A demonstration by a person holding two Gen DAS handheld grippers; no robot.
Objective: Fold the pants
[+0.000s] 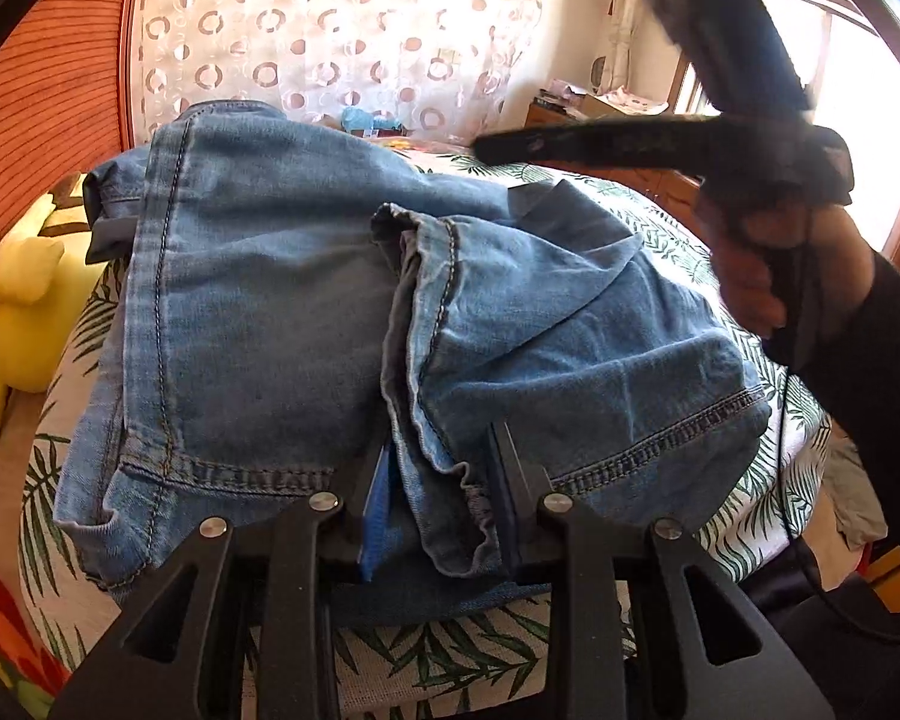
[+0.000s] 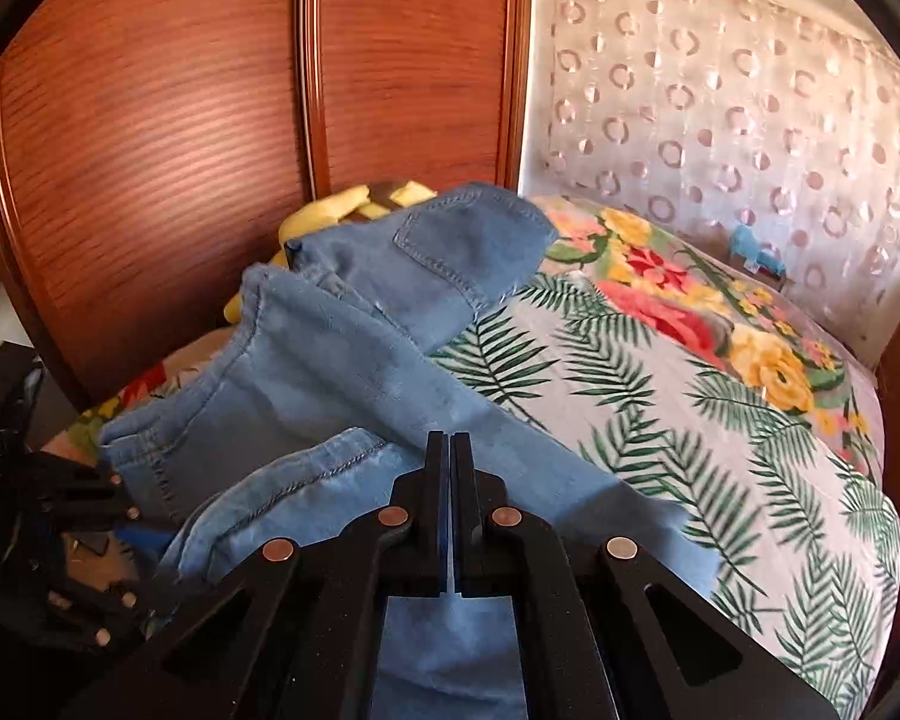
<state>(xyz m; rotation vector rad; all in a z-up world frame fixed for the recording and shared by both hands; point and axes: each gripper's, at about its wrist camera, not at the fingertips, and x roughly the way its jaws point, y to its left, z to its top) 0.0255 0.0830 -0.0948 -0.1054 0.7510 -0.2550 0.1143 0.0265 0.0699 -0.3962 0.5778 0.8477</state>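
Light blue denim pants (image 1: 270,300) lie bunched and partly folded on the bed; they also show in the right wrist view (image 2: 342,360). My left gripper (image 1: 444,480) has its jaws apart around a bunched hem fold of the pants at the near edge. My right gripper (image 2: 450,450) is shut and empty, its jaws pressed together above the pants. In the left wrist view the right gripper (image 1: 510,147) hangs in the air at upper right, held by a hand (image 1: 774,264).
A bedspread (image 2: 690,420) with palm leaves and flowers covers the bed. A yellow plush toy (image 1: 18,312) sits at the left edge. A wooden wardrobe (image 2: 210,120) and a circle-patterned curtain (image 2: 720,108) stand behind the bed.
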